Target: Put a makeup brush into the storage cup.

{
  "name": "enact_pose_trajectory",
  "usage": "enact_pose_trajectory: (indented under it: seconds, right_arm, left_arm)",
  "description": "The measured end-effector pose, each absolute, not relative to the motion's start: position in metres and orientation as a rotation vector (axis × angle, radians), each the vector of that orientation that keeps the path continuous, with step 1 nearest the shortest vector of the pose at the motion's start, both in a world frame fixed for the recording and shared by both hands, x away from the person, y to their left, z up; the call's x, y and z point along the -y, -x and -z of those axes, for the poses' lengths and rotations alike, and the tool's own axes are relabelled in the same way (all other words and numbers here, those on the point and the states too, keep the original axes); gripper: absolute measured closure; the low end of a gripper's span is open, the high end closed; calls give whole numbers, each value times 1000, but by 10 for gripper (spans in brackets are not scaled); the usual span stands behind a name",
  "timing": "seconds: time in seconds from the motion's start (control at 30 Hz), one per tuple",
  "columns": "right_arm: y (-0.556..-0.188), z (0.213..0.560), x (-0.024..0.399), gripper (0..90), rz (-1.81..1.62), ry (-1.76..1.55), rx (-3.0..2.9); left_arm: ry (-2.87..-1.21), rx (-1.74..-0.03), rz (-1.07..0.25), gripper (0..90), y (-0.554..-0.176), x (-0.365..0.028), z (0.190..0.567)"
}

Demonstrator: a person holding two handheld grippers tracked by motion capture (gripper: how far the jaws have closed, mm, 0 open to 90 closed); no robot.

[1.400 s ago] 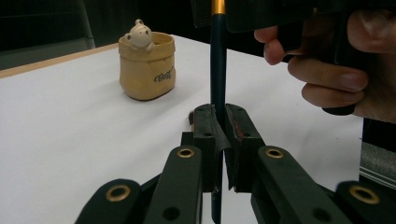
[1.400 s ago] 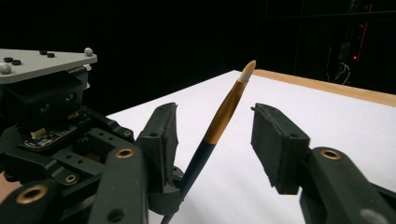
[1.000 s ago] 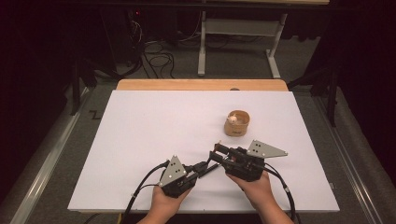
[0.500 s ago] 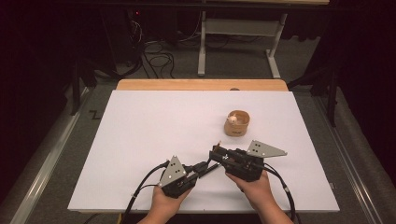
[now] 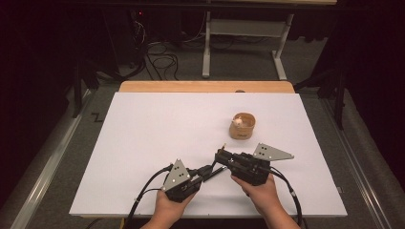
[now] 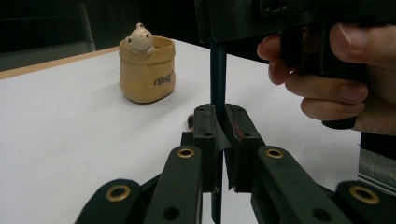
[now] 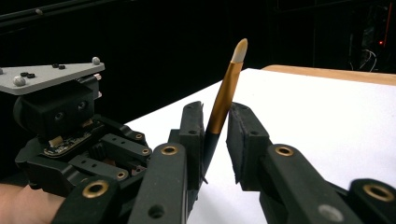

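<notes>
A thin brush [image 7: 227,88] with a dark handle, gold ferrule and pale tip is held between the two grippers near the table's front edge. My left gripper [image 6: 220,116] is shut on the dark handle [image 6: 217,79], which rises straight up from its jaws. My right gripper [image 7: 217,116] has the brush between its jaws. The jaws have just been closing; the brush leans on the left pad and a gap remains at the right pad. In the high view the left gripper [image 5: 210,171] and right gripper [image 5: 220,155] meet tip to tip.
A tan pot [image 5: 242,125] with a small figurine [image 6: 139,37] at its rim stands on the white table [image 5: 143,133], beyond the right gripper. A wooden strip [image 5: 191,86] runs along the far edge. Cables [image 5: 143,200] trail off the front.
The right gripper's jaws have drawn closer together around the brush. Both hands and the pot stay where they were.
</notes>
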State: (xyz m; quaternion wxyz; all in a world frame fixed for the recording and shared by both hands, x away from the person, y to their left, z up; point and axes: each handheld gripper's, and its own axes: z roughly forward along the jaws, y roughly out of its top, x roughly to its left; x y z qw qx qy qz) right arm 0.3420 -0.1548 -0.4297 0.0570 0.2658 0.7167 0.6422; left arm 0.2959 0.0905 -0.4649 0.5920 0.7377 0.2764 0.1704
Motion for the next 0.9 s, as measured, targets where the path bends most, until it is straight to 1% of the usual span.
enact_pose_trajectory:
  seconds: [0.47,0.5,0.9]
  right_arm:
    - [-341,430,153,842,-1970,-795,-2195]
    - [-341,430,153,849,-1972,-793,-2196]
    - [-340,429,153,852,-1946,-781,-2182]
  left_arm:
    - [-1727,-644,-392,841,-297,-88,466]
    - [-1724,-644,-397,897,-296,-89,467]
    - [-1728,-643,-388,900,-297,-88,466]
